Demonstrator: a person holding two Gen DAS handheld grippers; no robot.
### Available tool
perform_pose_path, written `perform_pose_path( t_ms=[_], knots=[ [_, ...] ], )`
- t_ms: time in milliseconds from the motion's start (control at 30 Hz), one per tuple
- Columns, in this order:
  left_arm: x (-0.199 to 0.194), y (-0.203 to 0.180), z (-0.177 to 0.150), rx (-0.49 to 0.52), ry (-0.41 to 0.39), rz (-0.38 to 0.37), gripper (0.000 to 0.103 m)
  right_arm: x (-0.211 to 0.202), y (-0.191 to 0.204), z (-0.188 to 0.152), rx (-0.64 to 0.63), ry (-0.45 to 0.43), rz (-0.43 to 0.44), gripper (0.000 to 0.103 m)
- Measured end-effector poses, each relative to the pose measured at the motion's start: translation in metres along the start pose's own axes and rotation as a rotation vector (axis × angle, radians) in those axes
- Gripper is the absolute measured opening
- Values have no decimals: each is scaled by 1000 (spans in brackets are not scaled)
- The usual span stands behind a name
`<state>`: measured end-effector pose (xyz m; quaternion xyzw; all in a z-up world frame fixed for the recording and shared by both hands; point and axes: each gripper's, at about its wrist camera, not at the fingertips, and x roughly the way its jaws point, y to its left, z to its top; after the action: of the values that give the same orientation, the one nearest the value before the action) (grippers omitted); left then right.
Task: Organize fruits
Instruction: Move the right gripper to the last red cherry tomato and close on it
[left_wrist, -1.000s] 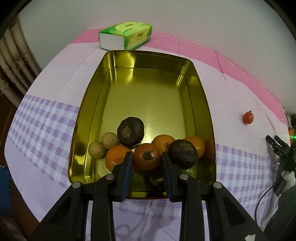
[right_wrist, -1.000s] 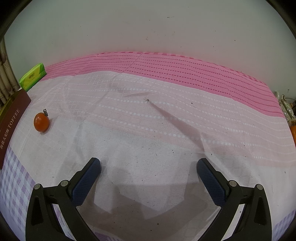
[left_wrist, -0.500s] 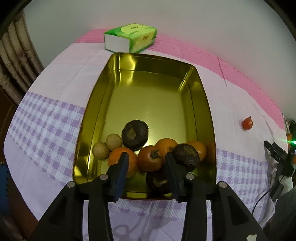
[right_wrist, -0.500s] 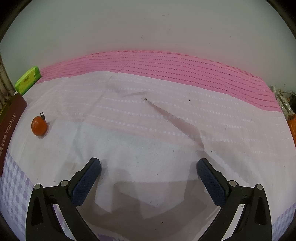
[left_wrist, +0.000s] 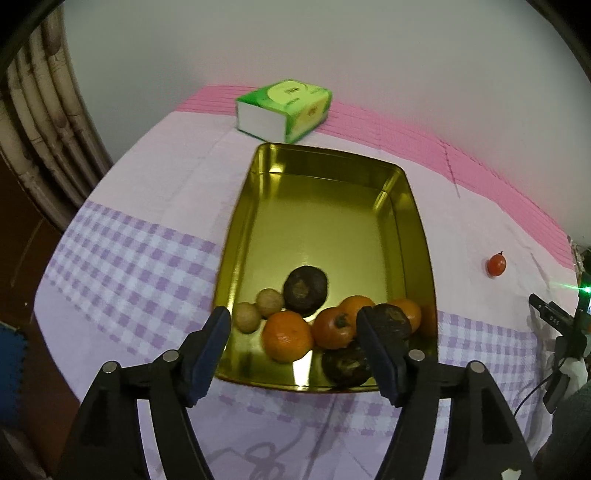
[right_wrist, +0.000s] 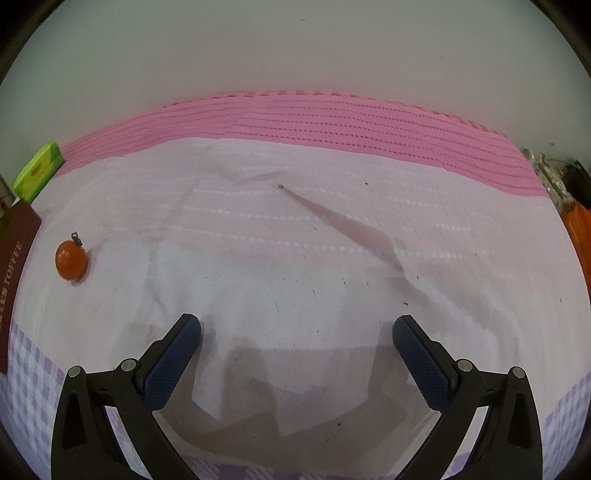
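Observation:
A gold tray (left_wrist: 325, 221) holds several fruits at its near end: oranges, two small tan longans (left_wrist: 258, 310), dark round fruits and an orange persimmon (left_wrist: 332, 328). My left gripper (left_wrist: 293, 332) hovers above them with its jaws opening; the persimmon lies in the tray below, touching neither pad. One small red-orange fruit (left_wrist: 496, 264) lies alone on the cloth right of the tray, and the same small red-orange fruit (right_wrist: 71, 259) shows at far left in the right wrist view. My right gripper (right_wrist: 295, 328) stands open over bare cloth, holding nothing.
A green tissue pack (left_wrist: 284, 109) sits behind the tray. A maroon toffee box (right_wrist: 14, 254) lies at the left edge of the right wrist view. Cables and black gear (left_wrist: 561, 332) crowd the table's right side. A wall backs the pink cloth.
My left gripper let go of the persimmon, spread its jaws and rose back from the tray. The right gripper rolled slightly, staying open in place.

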<state>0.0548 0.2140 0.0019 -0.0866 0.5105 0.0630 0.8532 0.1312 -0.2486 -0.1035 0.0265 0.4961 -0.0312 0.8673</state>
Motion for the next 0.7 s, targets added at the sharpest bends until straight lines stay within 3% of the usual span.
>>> perform_pose_path(
  t_ms=[167,233,467,567,700],
  knots=[
    [-13,11,-6,0,-26,23,67,-7,10,-1,23,7,23,100],
    [-15,14,-9,-3,-32,32,69,-13,20,-1,5,-3,48,91],
    [-24,20,-13,-4,-65,62,73,-44,97,5,-145,-70,147,87],
    [-26,24,-15,-14,-76,75,76,-48,129,8,-191,-75,196,80],
    [-27,32,-16,-43,-74,81,77,-43,154,11,-213,-78,194,76]
  ],
)
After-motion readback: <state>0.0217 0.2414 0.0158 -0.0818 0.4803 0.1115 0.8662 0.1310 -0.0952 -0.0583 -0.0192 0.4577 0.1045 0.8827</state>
